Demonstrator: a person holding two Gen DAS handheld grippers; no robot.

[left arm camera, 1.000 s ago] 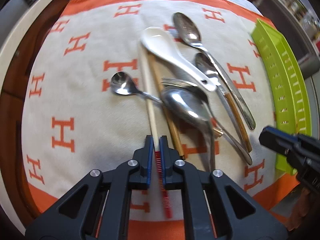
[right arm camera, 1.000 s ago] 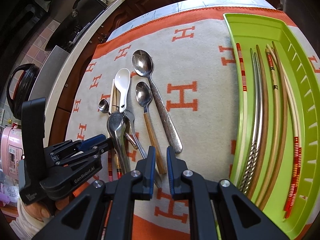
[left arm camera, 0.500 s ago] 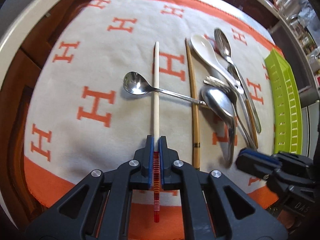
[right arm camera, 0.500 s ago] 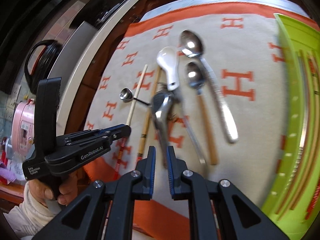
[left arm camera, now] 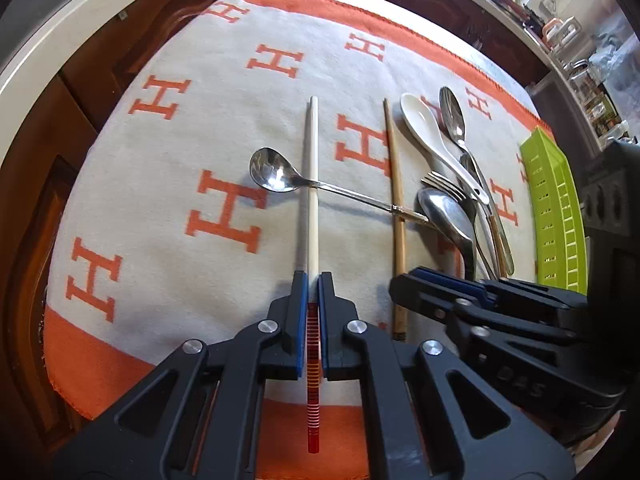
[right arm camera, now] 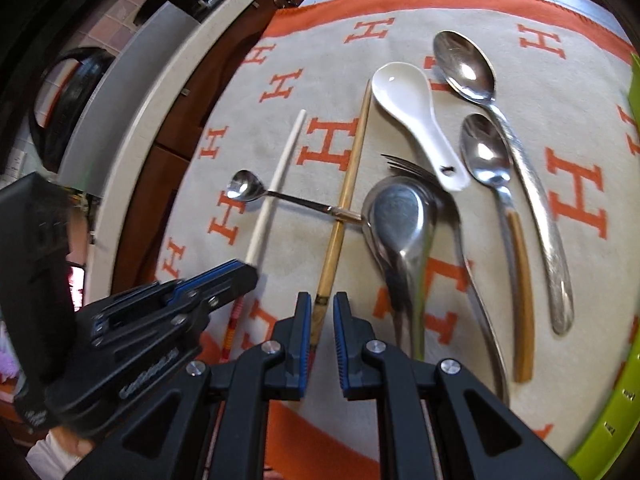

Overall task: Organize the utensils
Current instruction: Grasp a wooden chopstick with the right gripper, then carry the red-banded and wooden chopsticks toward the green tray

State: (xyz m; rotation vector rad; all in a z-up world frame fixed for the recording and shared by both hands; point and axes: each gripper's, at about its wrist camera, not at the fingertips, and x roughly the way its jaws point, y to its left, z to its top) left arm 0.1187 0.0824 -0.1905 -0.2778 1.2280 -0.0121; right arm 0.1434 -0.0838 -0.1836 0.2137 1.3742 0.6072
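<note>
Currently, left to right:
left gripper (left arm camera: 311,288): jaws clamped on white chopstick (left arm camera: 311,184), red-striped end behind jaws
small spoon (left arm camera: 276,172): handle lies across both chopsticks
right gripper (right arm camera: 322,308): jaws slightly apart, straddling bamboo chopstick (right arm camera: 344,208), not pressing
spoon pile (right arm camera: 472,152): on blanket (left arm camera: 224,128)
green tray (left arm camera: 556,216): far right

Counting what's showing on the blanket (right arm camera: 400,36): two chopsticks, one white chopstick (left arm camera: 312,184) with a red-striped end and one bamboo chopstick (right arm camera: 347,196). Five spoons are lying there: small steel spoon (right arm camera: 245,191), white ceramic spoon (right arm camera: 412,116), large steel spoon (right arm camera: 468,68), wood-handled spoon (right arm camera: 486,156), big ladle-type spoon (right arm camera: 398,220). One fork (right arm camera: 404,167), mostly hidden. One green tray (left arm camera: 554,216). Two grippers are showing.
</note>
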